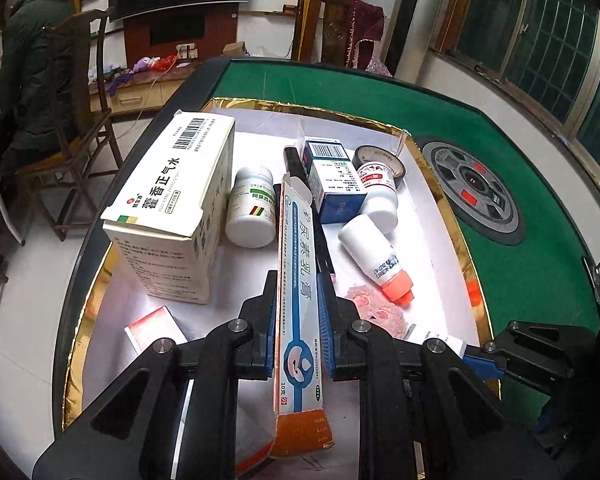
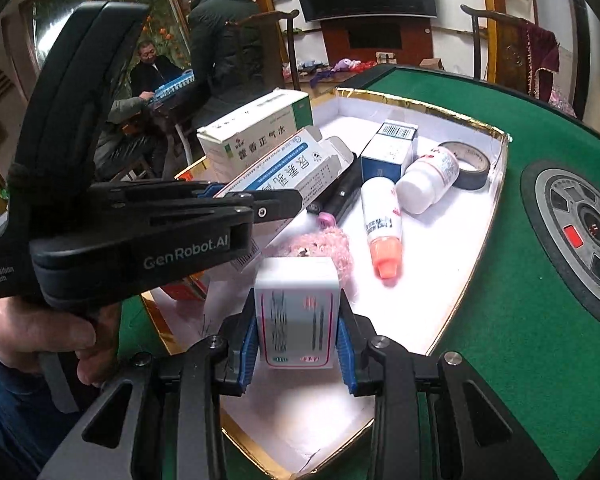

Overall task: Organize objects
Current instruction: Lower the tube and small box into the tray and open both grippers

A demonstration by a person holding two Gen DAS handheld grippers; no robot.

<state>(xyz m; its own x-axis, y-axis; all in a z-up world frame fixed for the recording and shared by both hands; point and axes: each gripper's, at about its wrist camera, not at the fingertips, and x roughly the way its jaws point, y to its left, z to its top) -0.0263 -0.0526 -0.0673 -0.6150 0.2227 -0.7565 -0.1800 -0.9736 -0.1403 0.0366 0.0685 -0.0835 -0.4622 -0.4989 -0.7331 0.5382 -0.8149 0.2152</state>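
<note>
Crowding tray (image 1: pixel 440 184) far edge – near floor bare

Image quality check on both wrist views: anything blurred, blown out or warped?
Left wrist view: sharp; the long ointment box is legible, fisheye bends the green table edge, corners vignetted. Right wrist view: the small white box between the fingers is smeared, print unreadable, and the white tray floor is nearly blown out.

Black grippers with blue-padded fingers (image 1: pixel 325 332), silver screws, white "GenRobot.AI" lettering.
</note>
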